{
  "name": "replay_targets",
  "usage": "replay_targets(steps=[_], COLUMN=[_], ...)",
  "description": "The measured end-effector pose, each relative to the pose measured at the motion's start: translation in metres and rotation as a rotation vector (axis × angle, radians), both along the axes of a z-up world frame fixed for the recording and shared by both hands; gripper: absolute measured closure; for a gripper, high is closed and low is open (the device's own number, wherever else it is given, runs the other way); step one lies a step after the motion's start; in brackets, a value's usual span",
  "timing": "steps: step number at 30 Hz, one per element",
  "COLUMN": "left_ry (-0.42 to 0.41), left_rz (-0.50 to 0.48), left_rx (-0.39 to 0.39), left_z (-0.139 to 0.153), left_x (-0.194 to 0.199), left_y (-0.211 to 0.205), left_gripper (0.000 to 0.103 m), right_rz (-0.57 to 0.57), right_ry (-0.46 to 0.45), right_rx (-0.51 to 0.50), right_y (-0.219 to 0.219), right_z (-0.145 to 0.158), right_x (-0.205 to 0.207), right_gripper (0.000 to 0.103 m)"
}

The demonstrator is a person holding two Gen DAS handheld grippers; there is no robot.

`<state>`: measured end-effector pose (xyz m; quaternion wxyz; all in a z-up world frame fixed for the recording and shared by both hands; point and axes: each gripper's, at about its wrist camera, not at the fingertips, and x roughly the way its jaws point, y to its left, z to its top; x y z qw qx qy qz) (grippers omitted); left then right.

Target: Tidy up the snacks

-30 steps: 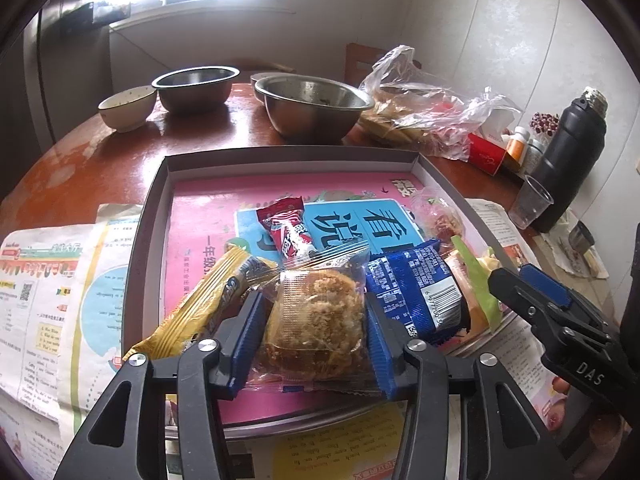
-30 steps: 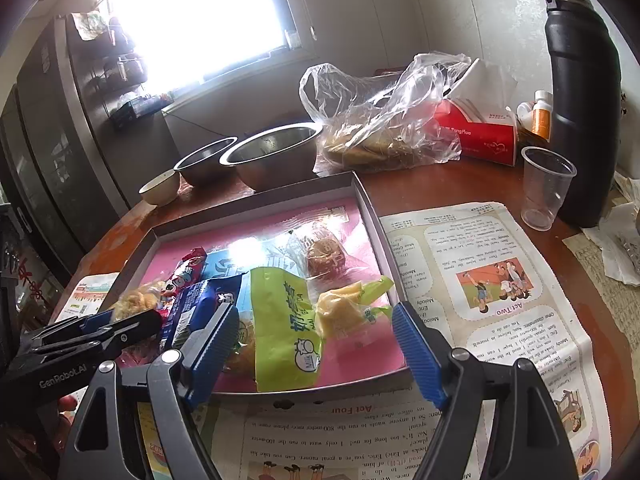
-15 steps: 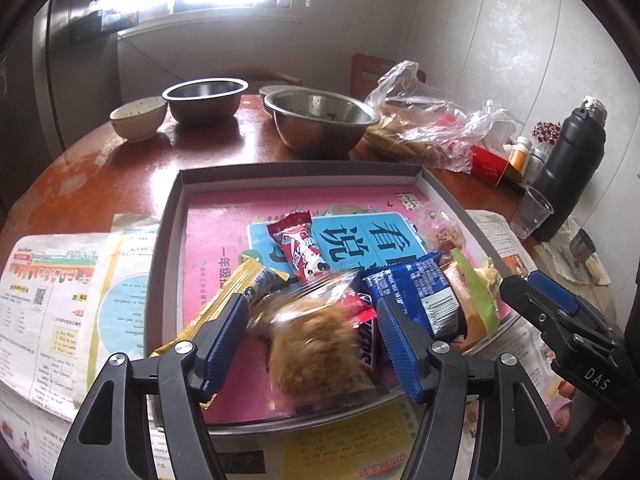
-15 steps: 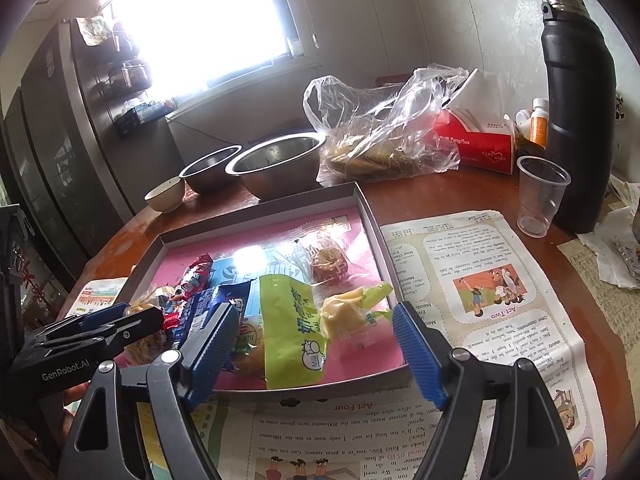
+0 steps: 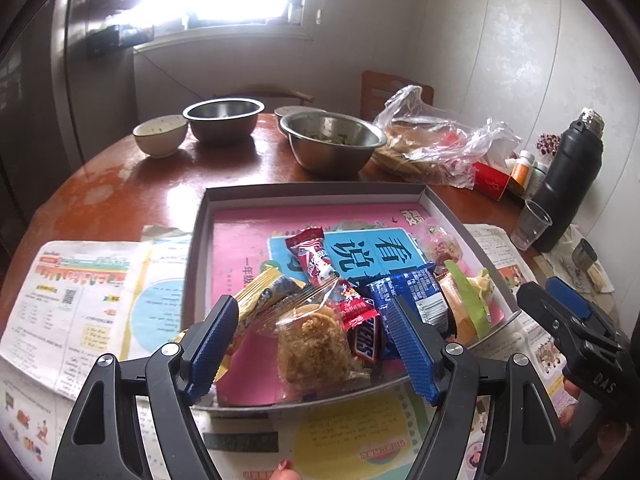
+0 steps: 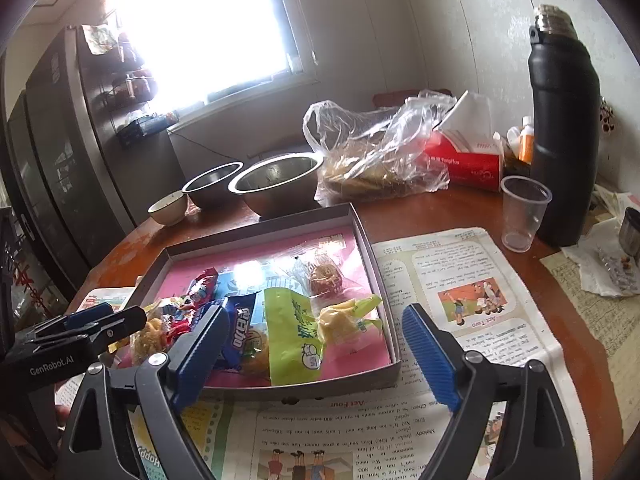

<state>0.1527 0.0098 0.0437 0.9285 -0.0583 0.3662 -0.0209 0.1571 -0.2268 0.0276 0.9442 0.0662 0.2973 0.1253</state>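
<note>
Left wrist view: left gripper (image 5: 316, 344) fingers have just been opening and are now standing apart, the cake packet (image 5: 316, 346) lying loose between them, nothing pressing on it. Right gripper (image 6: 316, 354) fingers are also spreading wide, empty, over the green packet (image 6: 292, 340). All snacks are sitting piled at the near edge of the tray (image 5: 312, 194) on the surface. Risks: packets are overlapping, so a re-grab is likely dragging the chocolate bar (image 5: 362, 338) along; slick wrappers are prone to slipping; grippers are crowding each other near the blue packet (image 5: 416, 292).
</note>
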Motion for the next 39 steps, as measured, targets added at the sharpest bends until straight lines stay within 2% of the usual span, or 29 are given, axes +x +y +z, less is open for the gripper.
replay_targets(steps=[9,15,21,39], left_ry=[0.008,0.035,0.061,0.068], left_rz=[0.029,0.035,0.043,0.035], left_rx=[0.042,0.060,0.046,0.078], left_z=[0.003,-0.017,-0.031,-0.036], left_x=[-0.033,-0.067,-0.090,-0.105], left_y=[-0.009,-0.016,-0.021,-0.028], left_gripper=[0.022,0.022,0.022,0.022], right_rz=[0.041,0.056,0.043,0.013], right_ry=[-0.027,-0.006,0.016,0.050], right_rx=[-0.044,-0.046,-0.081,-0.100], right_y=[0.007,0.010,0.013,0.009], right_z=[0.004,-0.003,-0.017,-0.028], right_x=[-0.035,-0.061,-0.082,-0.107], right_gripper=[0.003,0.003,0.003,0.003])
